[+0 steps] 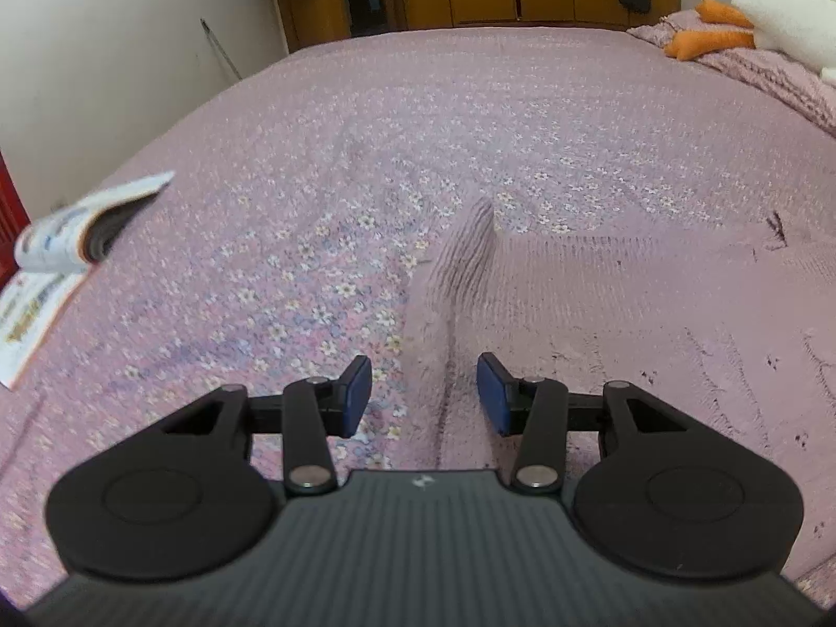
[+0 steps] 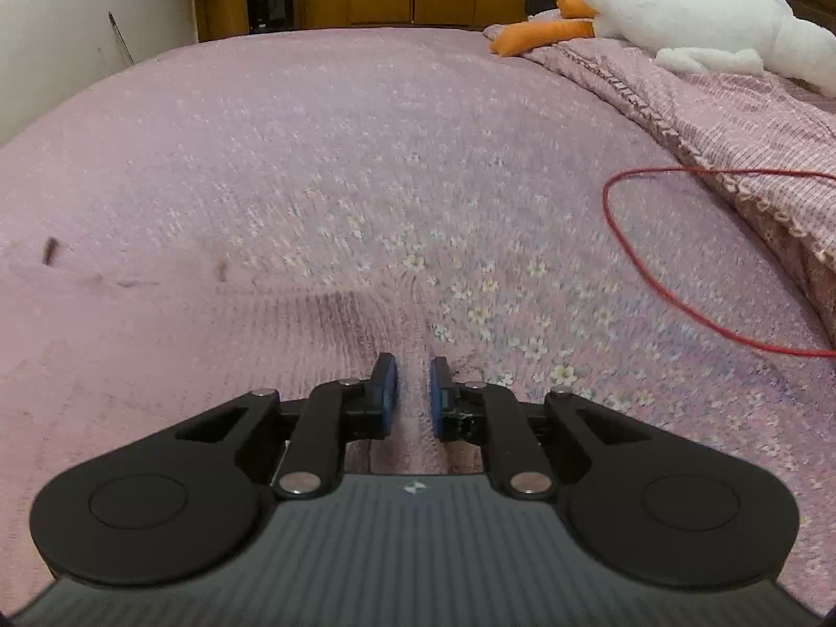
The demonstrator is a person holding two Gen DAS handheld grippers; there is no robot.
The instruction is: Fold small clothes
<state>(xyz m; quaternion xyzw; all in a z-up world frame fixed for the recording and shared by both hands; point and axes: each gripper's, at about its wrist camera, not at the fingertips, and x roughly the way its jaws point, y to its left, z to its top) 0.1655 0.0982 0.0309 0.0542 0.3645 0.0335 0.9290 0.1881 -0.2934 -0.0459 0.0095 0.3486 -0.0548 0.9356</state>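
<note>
A pale pink knitted garment [image 1: 601, 303] lies spread flat on the bed [image 1: 418, 120], its colour close to the flowered cover beneath it, and both tools are set at its near corners, presumably so the two sides can be lifted together for a fold. The left gripper [image 1: 424, 392] has its jaws spread wide, with a raised ridge of the knit, probably a sleeve [image 1: 460, 271], running up between them and onward ahead; nothing is pinched yet. The right gripper [image 2: 413, 392] has its jaws drawn close around a narrow strip of the same knit, though a gap shows and I cannot tell whether the pads truly bite. Well off to the left of the left jaws an open booklet [image 1: 78, 235] lies on the cover, its print too blurred to read. To the right of the right jaws a red cord [image 2: 642, 261] loops across the cover, and far ahead a white plush goose [image 2: 695, 15] rests on a folded blanket [image 2: 731, 120]. A small pale logo marks each tool body; no brand name is legible.
</note>
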